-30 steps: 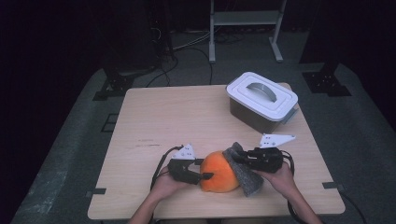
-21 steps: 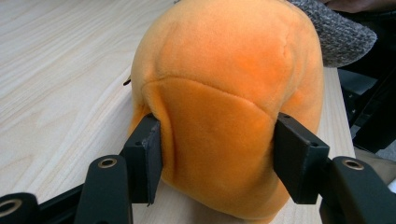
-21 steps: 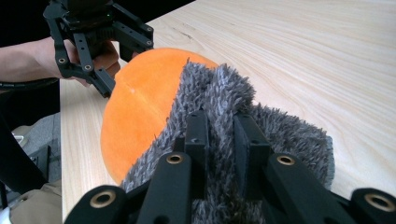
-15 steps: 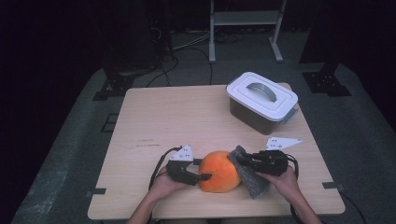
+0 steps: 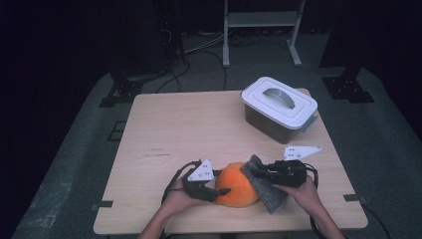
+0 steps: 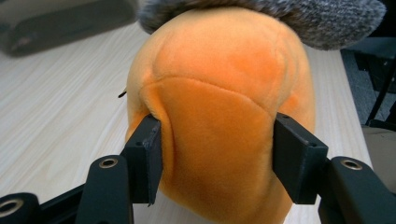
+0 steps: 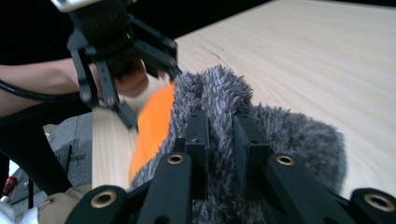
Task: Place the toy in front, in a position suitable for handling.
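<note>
High view: an orange plush toy (image 5: 238, 184) sits on the table (image 5: 189, 129) close to its near edge, a little right of the middle of that edge. A grey fuzzy cloth (image 5: 266, 185) lies against the toy's right side and drapes down onto the tabletop beside it.

The left gripper (image 5: 219, 191) comes in from the toy's left, and in the left gripper view its two black jaws press into the soft orange body (image 6: 219, 121) on either side, denting the plush, so it grips the toy at a middling width. The cloth (image 6: 280, 18) shows there as a grey band over the top of the toy.

The right gripper (image 5: 259, 172) reaches in from the right. In the right gripper view its jaws stand narrow, pinched on a fold of the grey cloth (image 7: 219, 98), with orange plush (image 7: 152, 126) just beyond it and the left gripper (image 7: 149, 98) farther off.

Toward the table's far right corner, well apart from the toy, stands a lidded container (image 5: 278, 107) with a white lid and grey handle.
</note>
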Action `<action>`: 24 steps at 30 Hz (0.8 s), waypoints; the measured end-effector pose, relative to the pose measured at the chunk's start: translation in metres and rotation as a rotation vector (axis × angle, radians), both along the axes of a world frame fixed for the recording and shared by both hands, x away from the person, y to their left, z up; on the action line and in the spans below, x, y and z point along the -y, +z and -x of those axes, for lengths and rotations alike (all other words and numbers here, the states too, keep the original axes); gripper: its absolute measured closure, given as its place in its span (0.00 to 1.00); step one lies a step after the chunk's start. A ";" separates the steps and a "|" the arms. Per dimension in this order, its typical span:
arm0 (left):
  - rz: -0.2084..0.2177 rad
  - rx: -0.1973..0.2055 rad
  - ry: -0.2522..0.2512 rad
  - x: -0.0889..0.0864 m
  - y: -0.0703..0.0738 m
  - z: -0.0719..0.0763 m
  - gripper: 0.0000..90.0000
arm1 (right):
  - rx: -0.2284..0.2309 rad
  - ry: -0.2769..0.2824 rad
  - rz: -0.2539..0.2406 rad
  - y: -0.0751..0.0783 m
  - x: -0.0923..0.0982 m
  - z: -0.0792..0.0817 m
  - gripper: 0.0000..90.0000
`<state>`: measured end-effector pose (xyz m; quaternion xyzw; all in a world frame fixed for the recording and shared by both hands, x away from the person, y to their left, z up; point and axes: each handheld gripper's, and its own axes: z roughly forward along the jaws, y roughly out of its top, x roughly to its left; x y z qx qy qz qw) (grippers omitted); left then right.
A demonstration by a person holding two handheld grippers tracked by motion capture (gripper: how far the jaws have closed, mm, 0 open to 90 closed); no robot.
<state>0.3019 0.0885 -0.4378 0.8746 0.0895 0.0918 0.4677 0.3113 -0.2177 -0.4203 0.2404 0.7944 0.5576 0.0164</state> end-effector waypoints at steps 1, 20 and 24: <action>-0.008 0.011 -0.004 0.001 0.000 0.001 0.45 | 0.009 0.007 0.005 0.003 -0.003 0.001 0.85; -0.048 0.069 -0.011 0.004 0.005 0.008 0.46 | 0.025 0.009 0.067 0.005 -0.005 0.001 0.86; -0.036 0.053 -0.011 0.004 0.007 0.007 0.46 | -0.020 -0.020 0.071 -0.003 0.009 -0.003 0.86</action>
